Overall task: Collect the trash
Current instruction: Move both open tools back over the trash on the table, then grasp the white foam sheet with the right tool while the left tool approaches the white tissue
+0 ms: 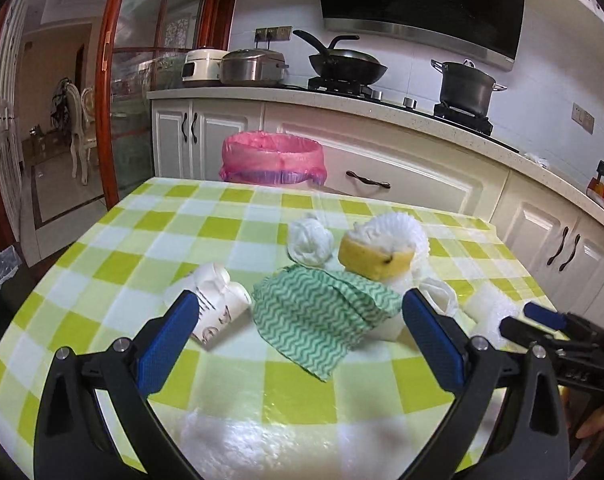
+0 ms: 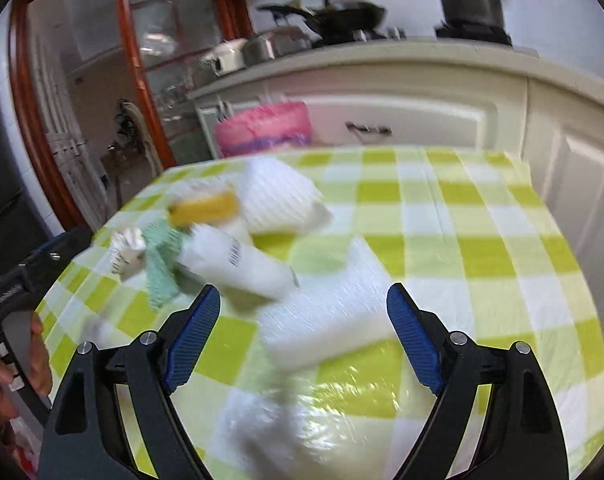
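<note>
My left jaws (image 1: 299,314) stand released, the green zigzag cloth (image 1: 322,312) lying between them on the desk (image 1: 101,264), untouched. My right jaws (image 2: 304,308) are spread wide and empty over a white foam sheet (image 2: 334,312). Paper cups (image 1: 217,300), crumpled tissue (image 1: 310,240) and a yellow sponge (image 1: 376,258) crowd close. All look light and soft; I would pinch the cloth by a bunched fold. The pink-lined bin (image 1: 273,156) waits beyond the desk's far edge.

The bench (image 1: 101,248) wore green-and-white checks; the cloth (image 1: 318,312) had green zigzags; the bin liner (image 1: 273,156) was pink; the sponge (image 1: 376,258) yellow.
</note>
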The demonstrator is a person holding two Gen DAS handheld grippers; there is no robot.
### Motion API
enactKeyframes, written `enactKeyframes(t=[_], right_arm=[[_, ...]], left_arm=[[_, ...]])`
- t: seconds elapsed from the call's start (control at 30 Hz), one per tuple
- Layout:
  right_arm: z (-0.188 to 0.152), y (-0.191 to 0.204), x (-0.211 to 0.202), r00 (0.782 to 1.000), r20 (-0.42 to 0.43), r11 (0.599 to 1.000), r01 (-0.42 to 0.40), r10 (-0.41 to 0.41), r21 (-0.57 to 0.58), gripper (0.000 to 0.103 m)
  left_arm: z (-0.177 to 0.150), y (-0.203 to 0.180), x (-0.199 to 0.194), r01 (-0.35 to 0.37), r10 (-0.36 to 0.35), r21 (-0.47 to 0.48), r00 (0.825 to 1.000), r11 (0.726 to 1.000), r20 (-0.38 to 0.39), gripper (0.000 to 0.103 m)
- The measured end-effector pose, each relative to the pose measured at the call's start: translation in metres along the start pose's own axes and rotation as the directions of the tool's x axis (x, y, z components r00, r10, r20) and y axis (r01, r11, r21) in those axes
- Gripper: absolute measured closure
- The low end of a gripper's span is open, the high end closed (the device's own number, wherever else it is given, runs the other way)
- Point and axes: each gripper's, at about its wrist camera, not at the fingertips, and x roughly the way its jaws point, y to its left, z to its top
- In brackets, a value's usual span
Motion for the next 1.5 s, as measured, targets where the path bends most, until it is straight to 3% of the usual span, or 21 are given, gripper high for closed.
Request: enactKeyframes(t=[0.33,0.47,0.53,0.7,0.77,0.87,0.97,1.07,1.1,1.17,1.2,1.5], right_arm=[[0.014,-0.005,0.02,1.0,-0.016,0.998,0.008,-0.007,0.067,0.018],[0.019,-0.003,0.031,0.998,-0.04,0.998,0.051,-0.049,0.043,0.018],[0.018,-0.005,0.033,0.997,-0.051,0.998,0.057,-0.055,0.032,0.024],[0.012,-0.018,0.027,0.998,-0.051,0.999,0.027,-0.025,0.044,0.053],[0.012,-0.02,0.024,0.999,-0.05,0.999,0.021,-0.019,0.041,0.057],[0.011,-0.021,0.022,0.998,-0.057,1.0,0.004,-0.002,0.029,0.057],[0.011,-0.025,0.024,0.998,-0.064,0.999,0.011,-0.007,0.047,0.047],[0.011,-0.03,0.029,0.998,-0.067,0.998,-0.005,0.01,0.064,0.047],[0.012,-0.031,0.03,0.997,-0.07,0.998,-0.014,0.019,0.061,0.047],[0.012,-0.033,0.029,0.998,-0.059,0.998,-0.035,0.038,0.05,0.063],[0.014,-0.034,0.027,0.998,-0.052,0.998,-0.041,0.043,0.038,0.065],[0.021,-0.051,-0.001,0.996,0.005,0.996,-0.086,0.086,0.02,0.068]], left_arm=[[-0.001,-0.001,-0.002,-0.02,0.02,0.025,1.0,0.999,0.0,0.005],[-0.003,0.0,-0.002,-0.016,0.016,0.018,1.0,1.0,-0.008,0.005],[-0.003,-0.001,-0.002,-0.016,0.016,0.021,1.0,1.0,-0.008,0.005],[-0.004,-0.007,0.003,-0.001,0.002,0.018,1.0,1.0,-0.016,0.005],[-0.004,-0.012,0.006,0.012,-0.012,0.018,1.0,1.0,-0.023,0.005],[-0.006,-0.024,0.01,0.036,-0.035,0.035,0.999,0.999,-0.031,0.005],[-0.008,-0.036,0.014,0.059,-0.057,0.061,0.998,0.996,-0.04,0.005],[-0.011,-0.046,0.02,0.078,-0.075,0.071,0.996,0.994,-0.05,0.005],[-0.012,-0.049,0.022,0.083,-0.079,0.067,0.995,0.994,-0.056,0.005],[-0.014,-0.054,0.025,0.087,-0.083,0.061,0.994,0.994,-0.064,0.005],[-0.015,-0.056,0.026,0.084,-0.08,0.059,0.995,0.995,-0.064,0.005],[-0.015,-0.085,0.031,-0.011,0.01,-0.052,1.0,0.999,-0.009,0.005]])
